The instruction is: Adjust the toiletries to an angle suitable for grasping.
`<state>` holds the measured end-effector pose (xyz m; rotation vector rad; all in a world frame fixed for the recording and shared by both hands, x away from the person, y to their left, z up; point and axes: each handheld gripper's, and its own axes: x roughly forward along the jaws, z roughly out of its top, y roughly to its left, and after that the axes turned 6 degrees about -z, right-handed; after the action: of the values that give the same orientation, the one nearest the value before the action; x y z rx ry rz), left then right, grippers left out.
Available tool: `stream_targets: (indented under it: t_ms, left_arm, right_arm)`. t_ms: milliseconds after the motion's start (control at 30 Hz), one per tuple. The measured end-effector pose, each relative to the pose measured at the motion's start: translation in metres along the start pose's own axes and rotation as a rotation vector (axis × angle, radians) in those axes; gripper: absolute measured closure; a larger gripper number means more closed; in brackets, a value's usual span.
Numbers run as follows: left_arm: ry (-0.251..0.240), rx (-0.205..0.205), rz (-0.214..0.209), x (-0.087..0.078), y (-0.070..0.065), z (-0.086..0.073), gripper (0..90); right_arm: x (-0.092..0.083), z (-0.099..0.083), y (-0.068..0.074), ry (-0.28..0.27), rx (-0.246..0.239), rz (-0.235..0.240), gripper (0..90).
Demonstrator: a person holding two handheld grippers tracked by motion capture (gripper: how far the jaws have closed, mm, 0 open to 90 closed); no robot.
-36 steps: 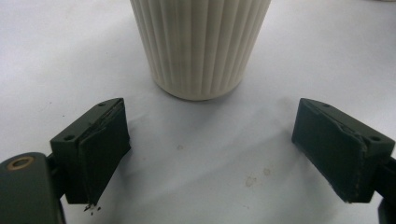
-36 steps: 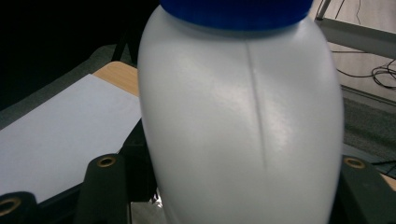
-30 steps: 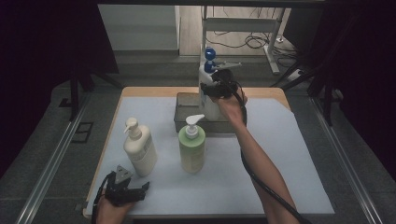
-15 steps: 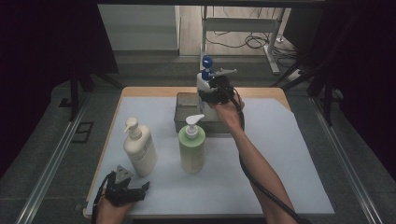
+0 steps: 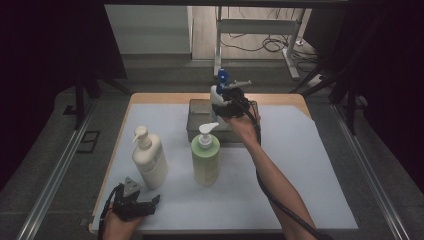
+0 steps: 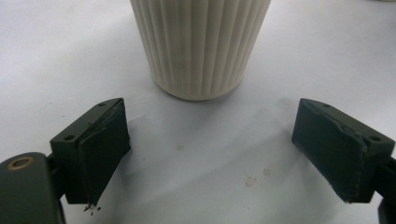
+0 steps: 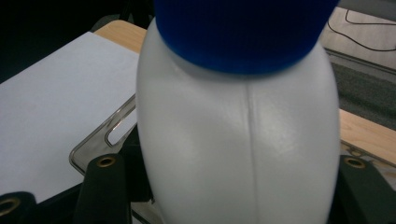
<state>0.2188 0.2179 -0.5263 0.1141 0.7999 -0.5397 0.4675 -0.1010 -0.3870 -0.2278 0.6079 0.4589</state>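
Observation:
A white bottle (image 5: 216,93) with a blue cap (image 5: 222,76) hangs upright over a clear bin (image 5: 196,121) at the back of the table. My right gripper (image 5: 227,102) is shut on it; in the right gripper view the bottle (image 7: 238,140) sits tight between both jaws, with the bin's rim (image 7: 93,144) below. My left gripper (image 5: 150,202) rests near the table's front left edge. Its jaws stand open with nothing between them (image 6: 210,158). Just ahead of them is the ribbed base of a cream pump bottle (image 6: 201,46).
The cream pump bottle (image 5: 150,160) and a green pump bottle (image 5: 206,157) stand side by side in the front half of the white mat (image 5: 310,165). Dark floor, a metal frame and cables lie beyond the table's wooden far edge (image 5: 165,97).
My right gripper has come down with the white bottle, closer to the bin. The left gripper and both pump bottles have stayed where they were.

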Motion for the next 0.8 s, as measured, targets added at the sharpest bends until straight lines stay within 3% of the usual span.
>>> stream_targets:
  t_ms: [467, 800]
  left_arm:
    - [0.0, 0.0, 0.001, 0.0, 0.0, 0.0, 10.7]
    - [-0.001, 0.0, 0.001, 0.0, 0.0, 0.0, 10.7]
  right_arm:
    - [-0.001, -0.006, -0.001, 0.014, 0.002, 0.009, 38.8]
    - [-0.001, -0.011, -0.003, -0.009, -0.007, 0.024, 38.1]
